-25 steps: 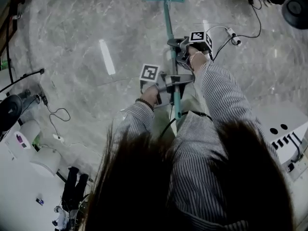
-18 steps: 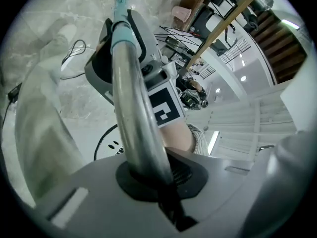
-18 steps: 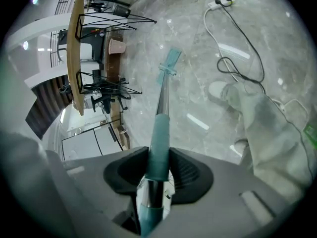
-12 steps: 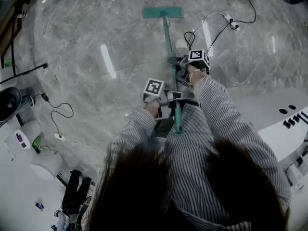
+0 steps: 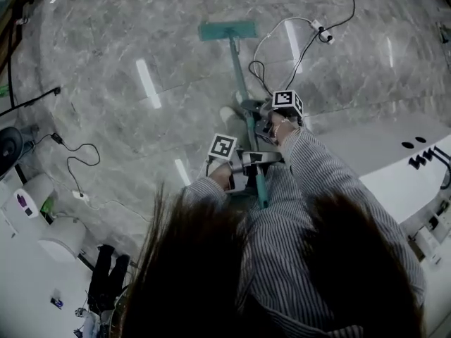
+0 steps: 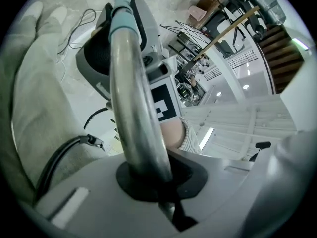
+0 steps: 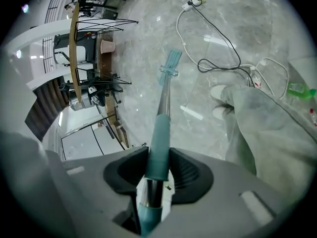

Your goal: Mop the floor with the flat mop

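Our left gripper (image 6: 148,176) pinches the flat mop's pole (image 5: 236,69) near its top. Our right gripper (image 7: 157,175) pinches it a bit lower. The pole points away from us, down to the green mop head (image 5: 227,30), which lies flat on the gray floor (image 5: 106,48).

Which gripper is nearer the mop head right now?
Right. The right gripper clamps the handle lower down, toward the mop head; the left gripper clamps it near the top end.

Dim, even indoor light. Bright glare streaks lie on the glossy floor (image 5: 106,48). Gripper views: fisheye distortion, dark corners; the near pole (image 6: 133,108) is blurred.
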